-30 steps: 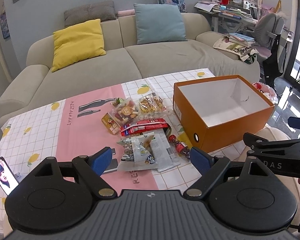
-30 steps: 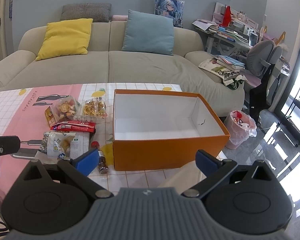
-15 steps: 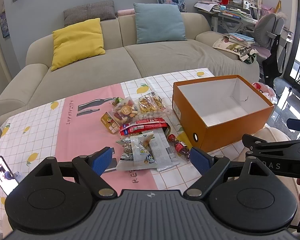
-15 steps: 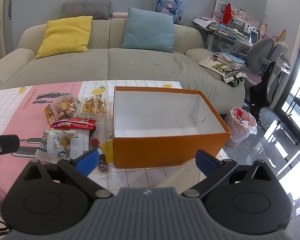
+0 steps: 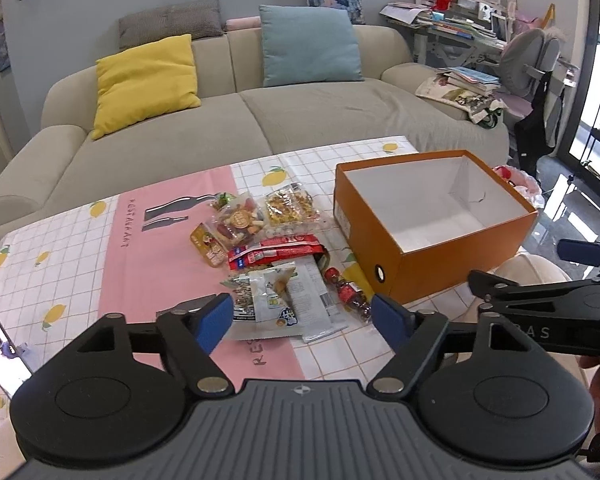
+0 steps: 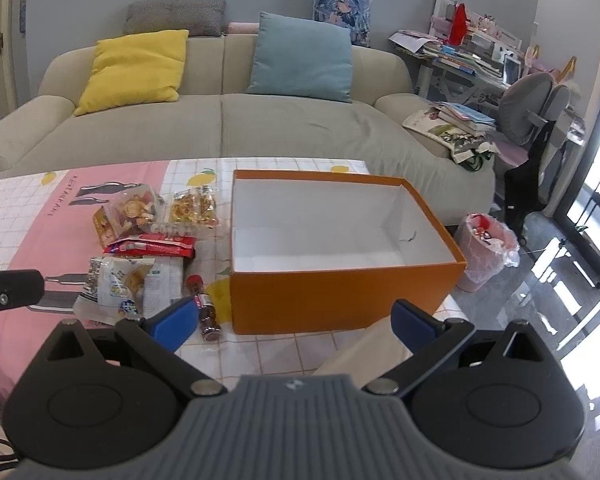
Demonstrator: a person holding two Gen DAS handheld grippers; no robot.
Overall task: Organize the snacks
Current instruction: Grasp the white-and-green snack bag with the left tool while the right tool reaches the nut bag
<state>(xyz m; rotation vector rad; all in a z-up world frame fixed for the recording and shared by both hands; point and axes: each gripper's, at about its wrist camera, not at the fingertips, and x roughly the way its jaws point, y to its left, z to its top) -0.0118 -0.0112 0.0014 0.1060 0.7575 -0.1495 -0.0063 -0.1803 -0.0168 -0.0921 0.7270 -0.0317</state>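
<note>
A living room with a beige sofa (image 5: pixel 260 120) lies behind a table (image 5: pixel 60 248) under a pink and lemon-print cloth. The left gripper (image 5: pixel 302 318) hovers over the near edge, its fingers (image 5: pixel 214 320) spread wide and holding nothing; the right gripper (image 6: pixel 294 320) is likewise wide open and empty. Just ahead of the left one lies the snack pile (image 5: pixel 268 256), with a small red-capped bottle (image 5: pixel 348 290) at its right edge. Beside it stands the open orange box (image 6: pixel 340 296), its white inside bare.

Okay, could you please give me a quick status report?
Left gripper and right gripper open, holding nothing. Snack packets on tablecloth beside empty orange cardboard box. Nothing in the way.
</note>
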